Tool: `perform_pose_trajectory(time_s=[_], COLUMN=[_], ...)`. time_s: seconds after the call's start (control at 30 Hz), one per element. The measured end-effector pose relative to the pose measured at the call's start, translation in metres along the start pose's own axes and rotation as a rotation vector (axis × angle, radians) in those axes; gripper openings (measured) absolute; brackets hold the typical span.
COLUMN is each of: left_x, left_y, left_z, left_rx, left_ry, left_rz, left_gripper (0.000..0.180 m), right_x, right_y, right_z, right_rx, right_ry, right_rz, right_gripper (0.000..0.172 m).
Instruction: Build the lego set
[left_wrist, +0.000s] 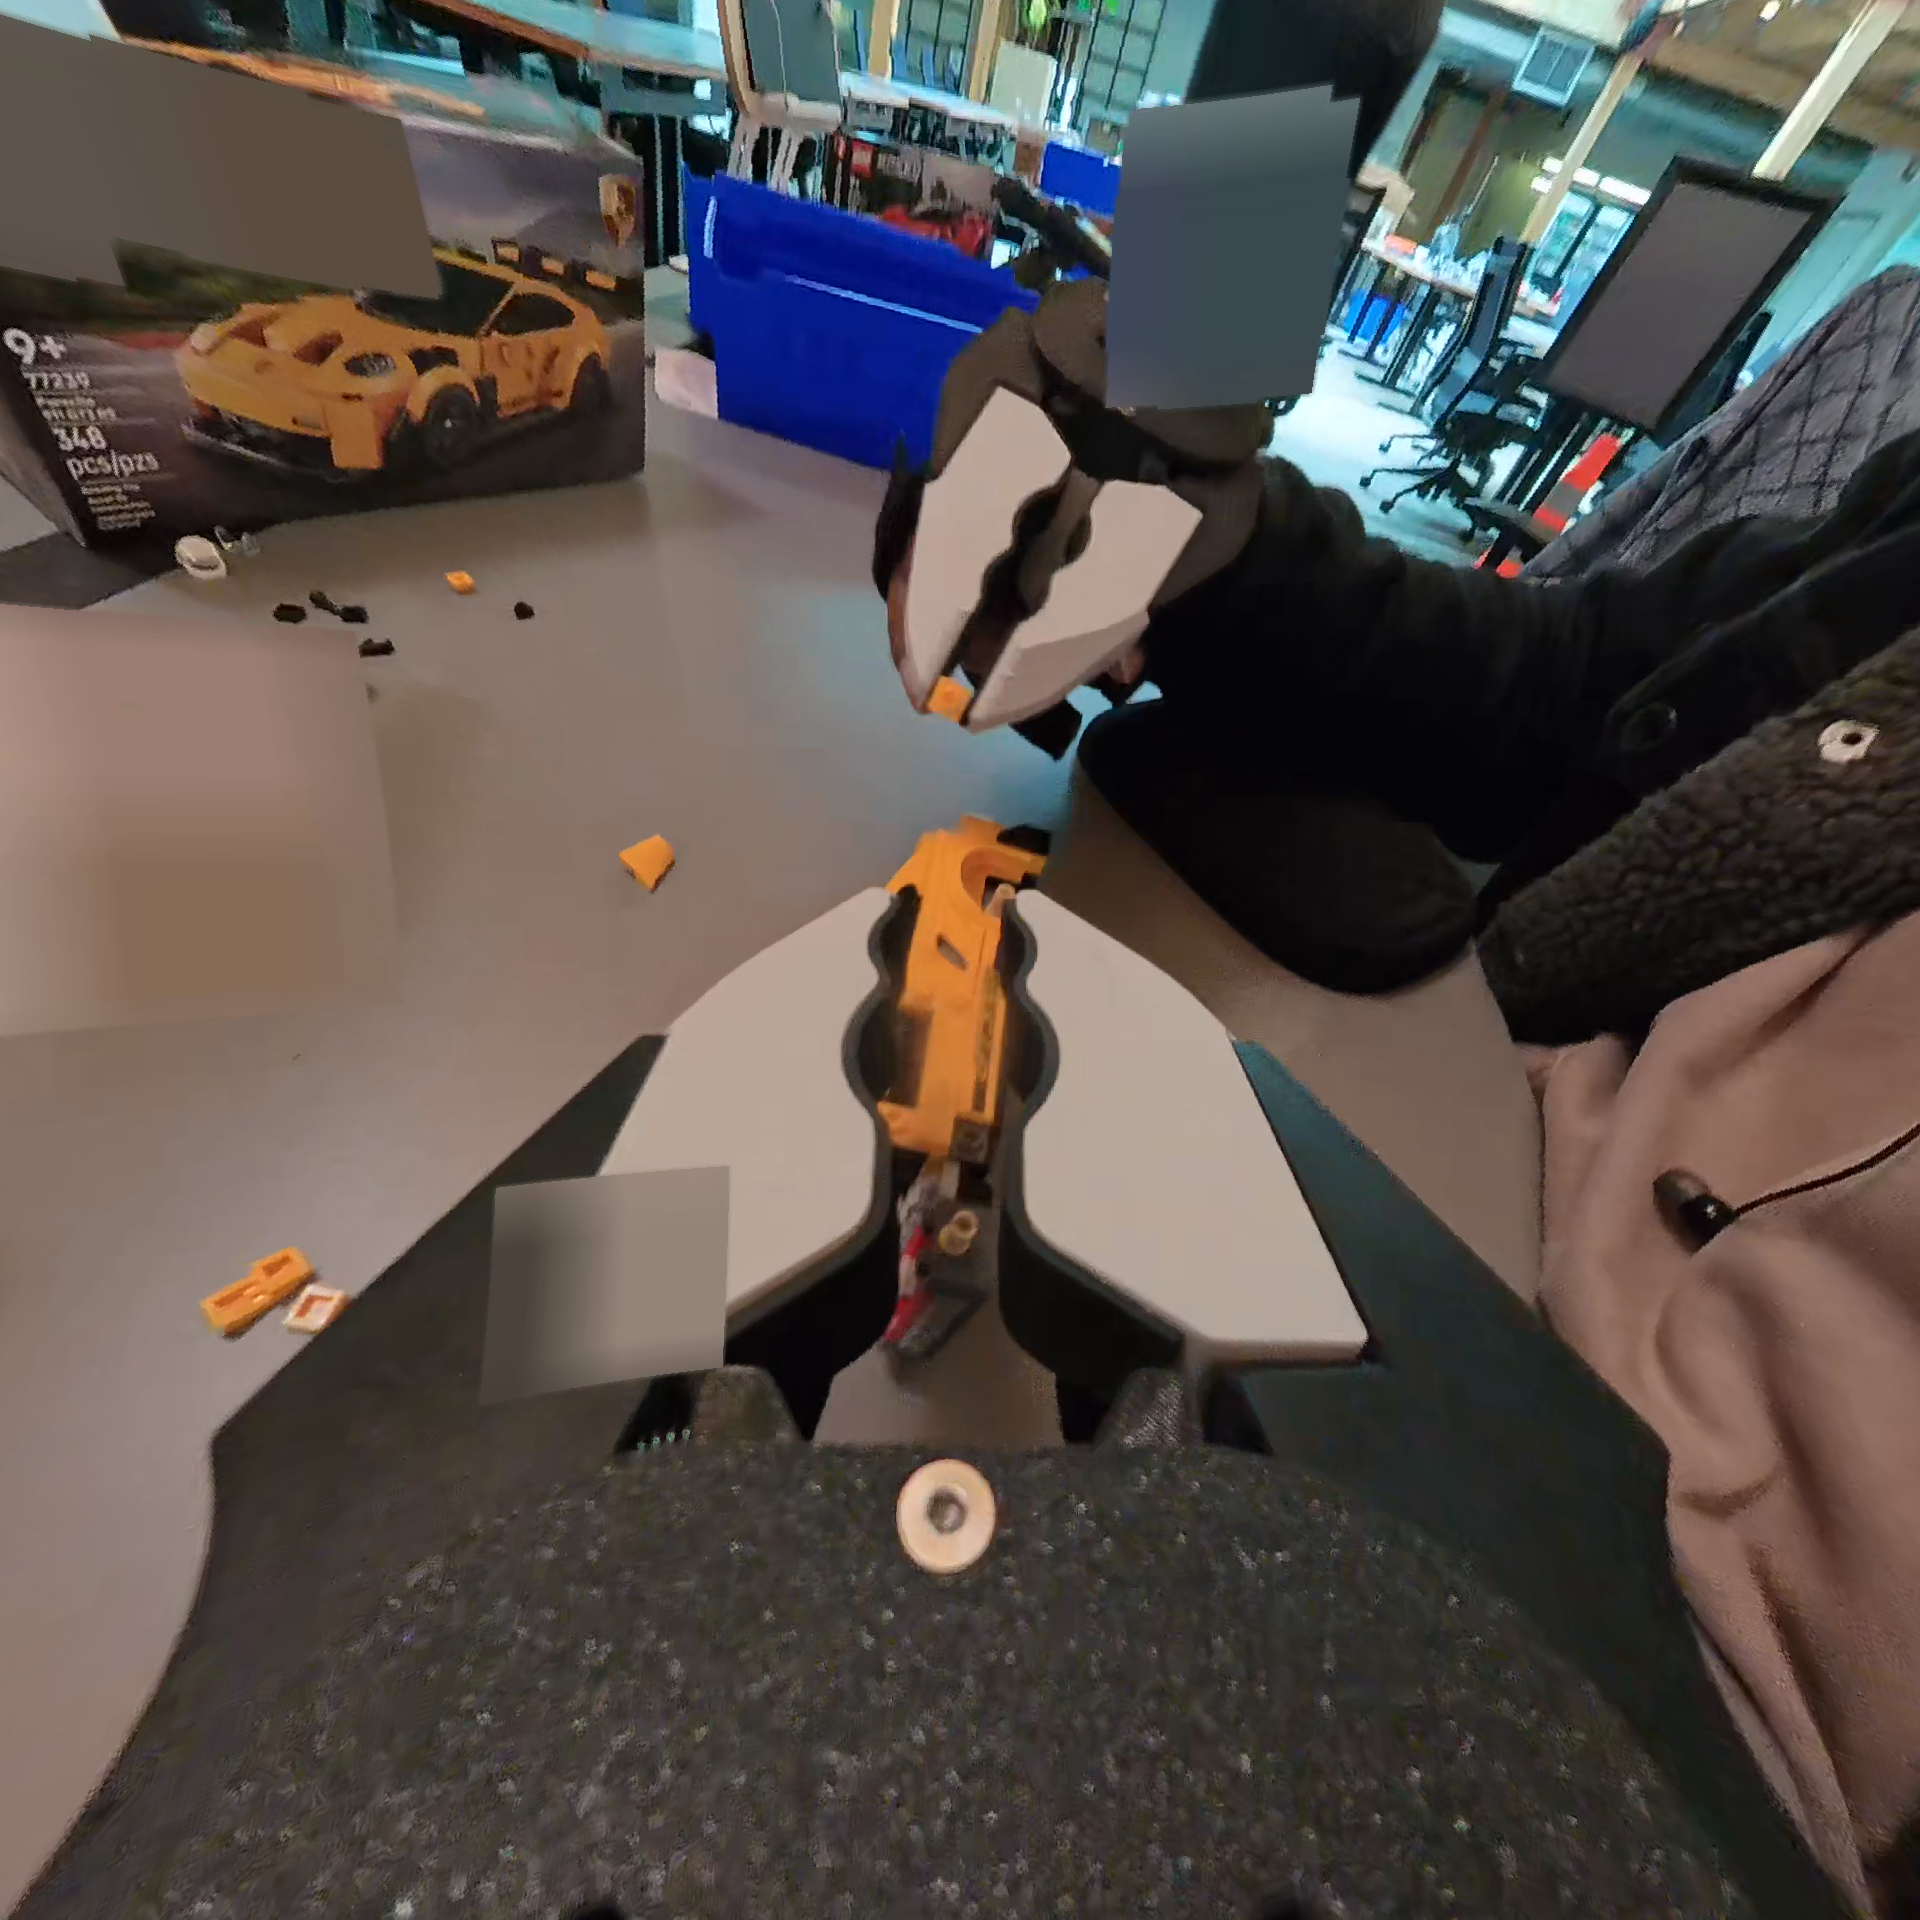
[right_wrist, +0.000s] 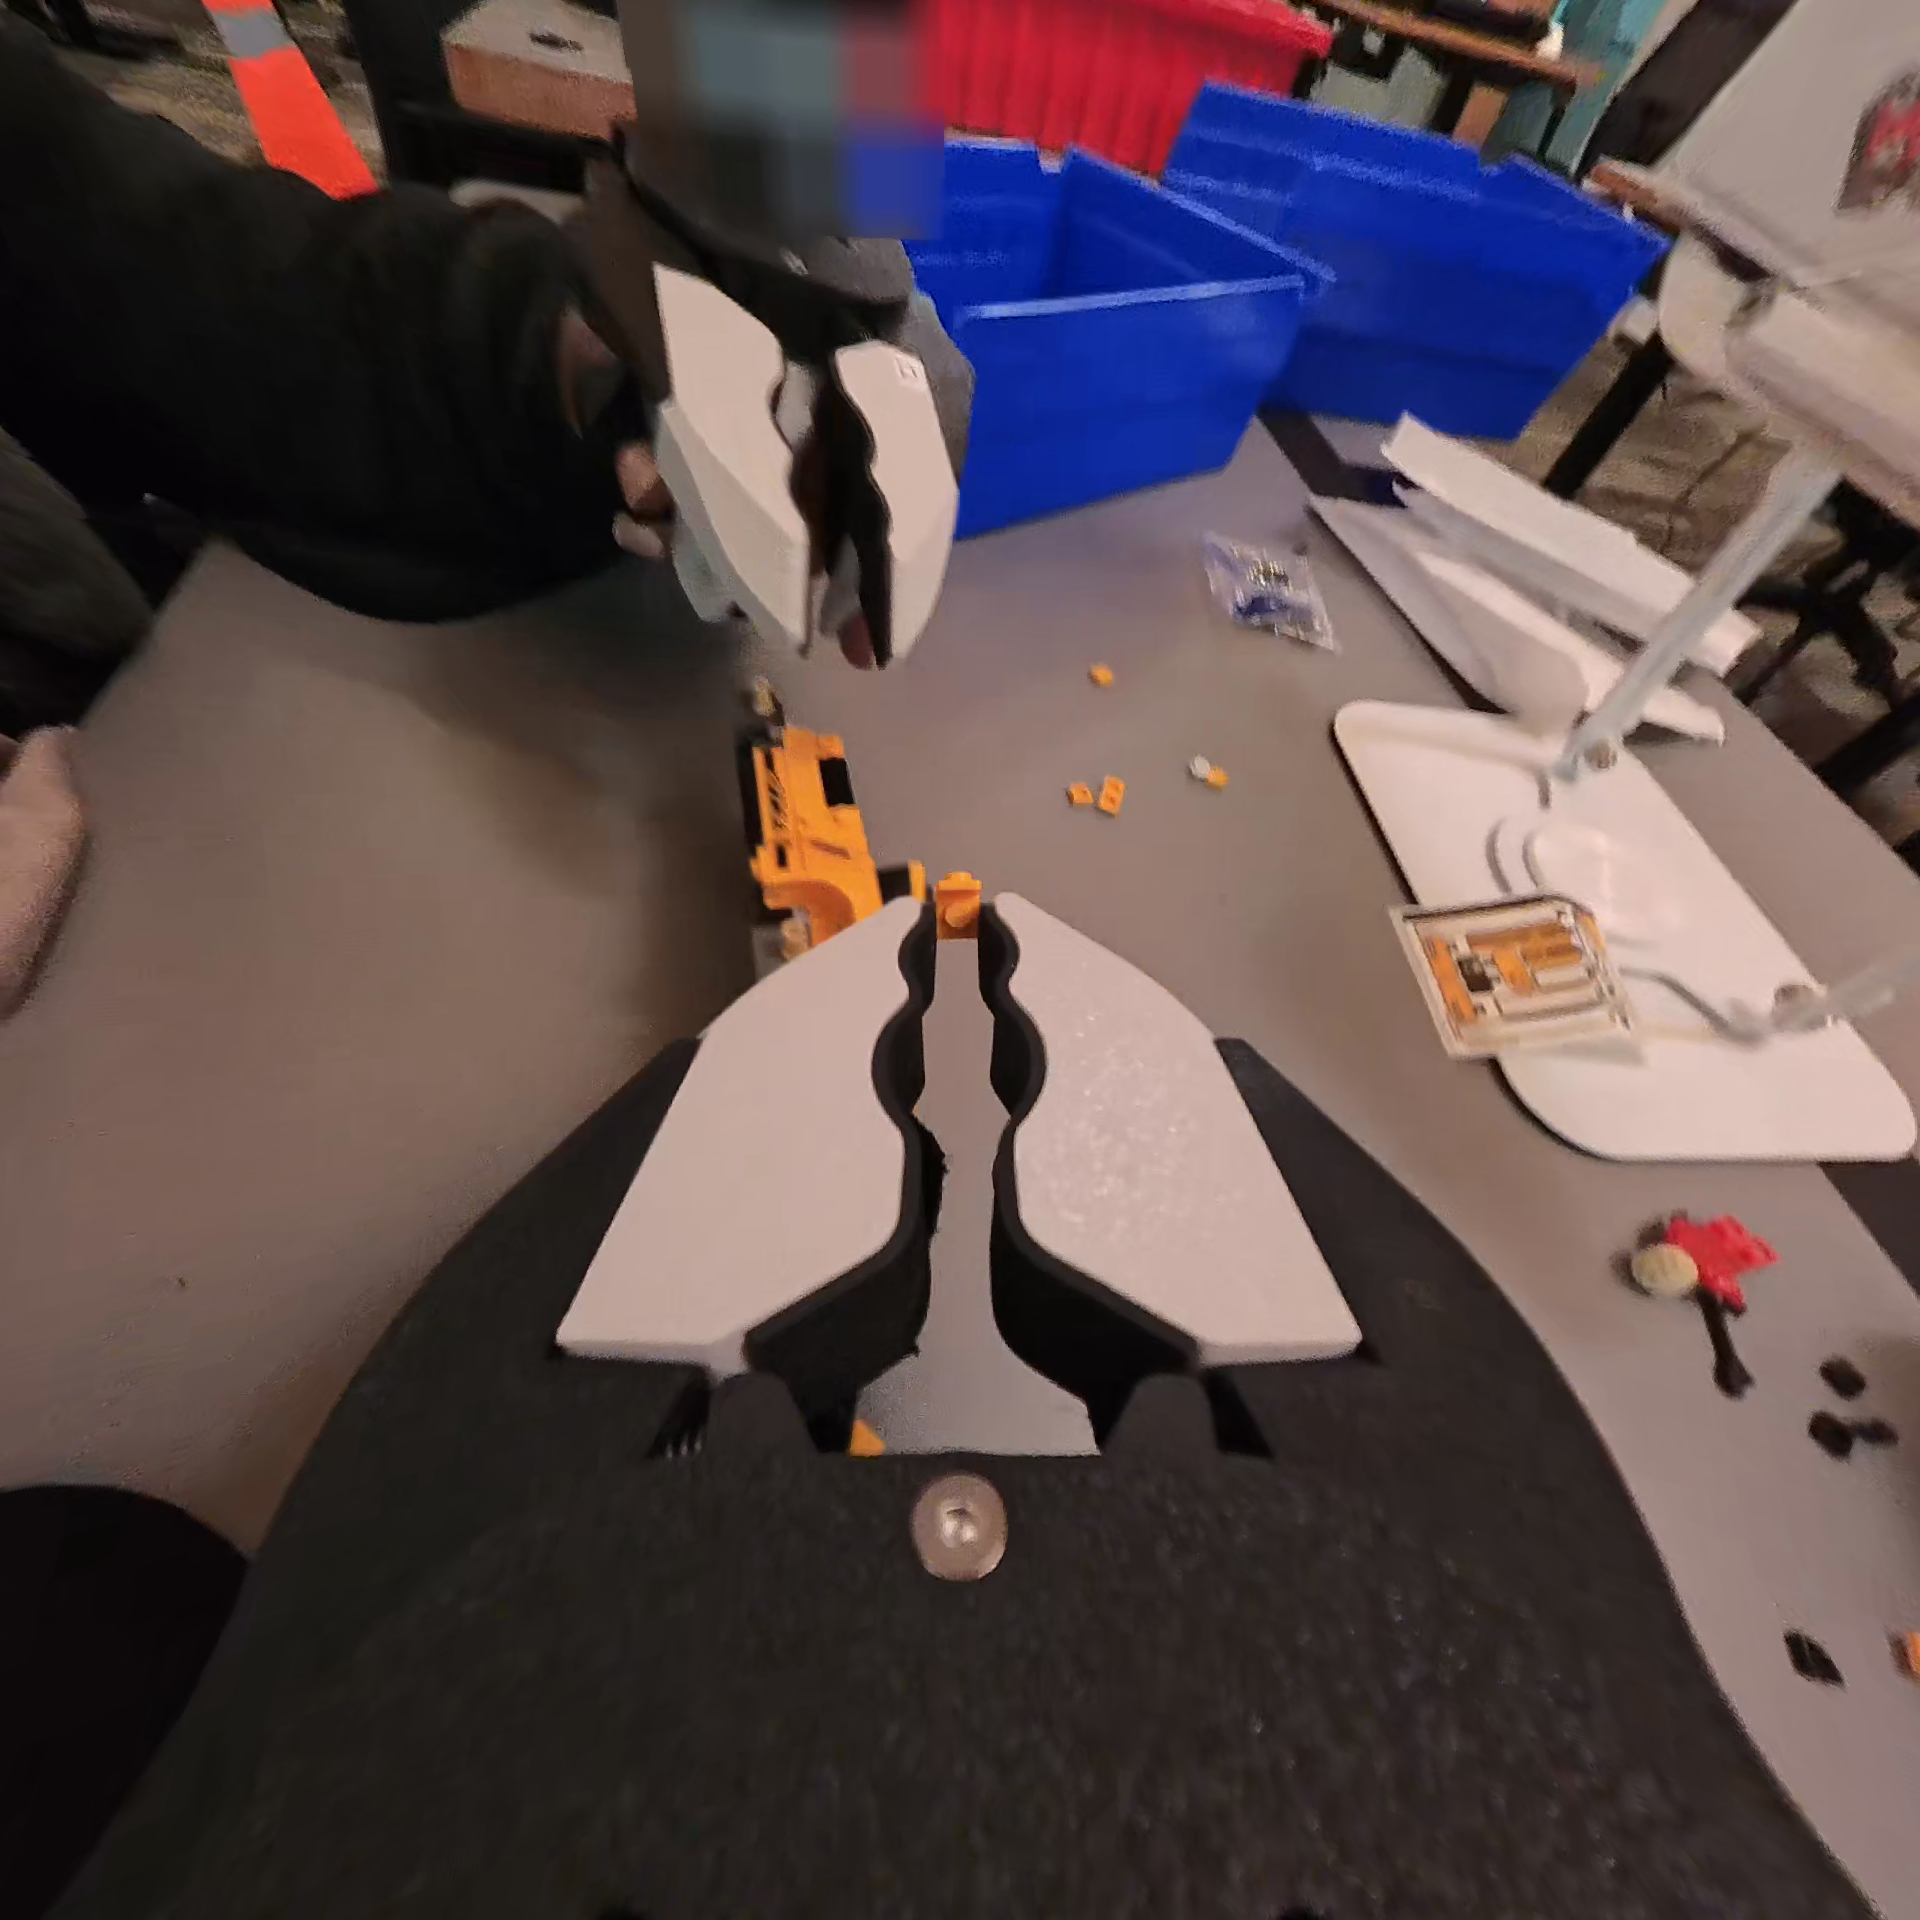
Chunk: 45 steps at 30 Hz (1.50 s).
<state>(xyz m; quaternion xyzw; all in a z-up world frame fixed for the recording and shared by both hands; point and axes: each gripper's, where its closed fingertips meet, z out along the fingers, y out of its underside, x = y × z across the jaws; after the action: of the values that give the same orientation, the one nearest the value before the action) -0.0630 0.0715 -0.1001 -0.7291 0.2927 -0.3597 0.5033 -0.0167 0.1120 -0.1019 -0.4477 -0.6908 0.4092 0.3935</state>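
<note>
My right gripper (right_wrist: 958, 916) is shut on a small orange brick (right_wrist: 957, 910) pinched at its fingertips; the left wrist view also shows the gripper (left_wrist: 948, 709) holding the brick (left_wrist: 948, 698) above the grey table (left_wrist: 675, 727). A partly built orange car model (right_wrist: 800, 831) lies on the table, just left of my right fingertips. My left gripper (left_wrist: 951, 904) hovers over the model (left_wrist: 951, 997), which shows through its narrow open gap. In the right wrist view the left gripper (right_wrist: 847, 644) points down above the model's far end and does not touch it.
A toy box picturing a yellow car (left_wrist: 312, 364) stands far left, with blue bins (right_wrist: 1122, 364) behind. Loose orange pieces (left_wrist: 646, 860) (right_wrist: 1096, 795), small black parts (left_wrist: 322, 608), a red cluster (right_wrist: 1704, 1262) and a white lamp base (right_wrist: 1662, 1039) carrying a clear packet (right_wrist: 1507, 971) lie around. A person's dark sleeve (left_wrist: 1351, 727) rests at the table edge. The tips of one gripper are about 7 cm away from the tips of the other.
</note>
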Motion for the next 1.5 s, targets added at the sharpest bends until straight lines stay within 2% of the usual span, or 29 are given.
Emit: perform_pose_trajectory(time_s=[0.2, 0.47, 1.0, 1.13, 1.37, 1.5], left_x=[0.022, 0.035, 0.043, 0.036, 0.025, 0.026], left_y=[-0.014, -0.009, 0.0, -0.001, -0.009, -0.007], left_z=[0.007, 0.013, 0.019, 0.017, 0.01, 0.011], left_rx=[0.062, 0.058, 0.006, 0.014, 0.065, 0.054], left_ry=[0.072, 0.212, 0.242, 0.203, 0.162, 0.164], left_rz=[-0.062, -0.234, -0.234, -0.225, -0.245, -0.243], left_gripper=[0.012, 0.017, 0.017, 0.016, 0.012, 0.012], right_x=[-0.031, -0.04, -0.046, -0.038, 0.009, 0.017], right_y=[-0.024, -0.025, -0.019, -0.019, -0.03, -0.03], right_z=[0.013, 0.019, 0.024, 0.018, -0.022, -0.03], right_rx=[0.033, 0.026, 0.003, -0.002, 0.078, 0.096], right_ry=[-0.044, -0.067, -0.082, -0.049, 0.119, 0.143], right_rz=[-0.102, -0.114, -0.135, -0.145, -0.079, -0.06], right_gripper=[0.007, 0.007, 0.007, 0.007, 0.007, 0.007])
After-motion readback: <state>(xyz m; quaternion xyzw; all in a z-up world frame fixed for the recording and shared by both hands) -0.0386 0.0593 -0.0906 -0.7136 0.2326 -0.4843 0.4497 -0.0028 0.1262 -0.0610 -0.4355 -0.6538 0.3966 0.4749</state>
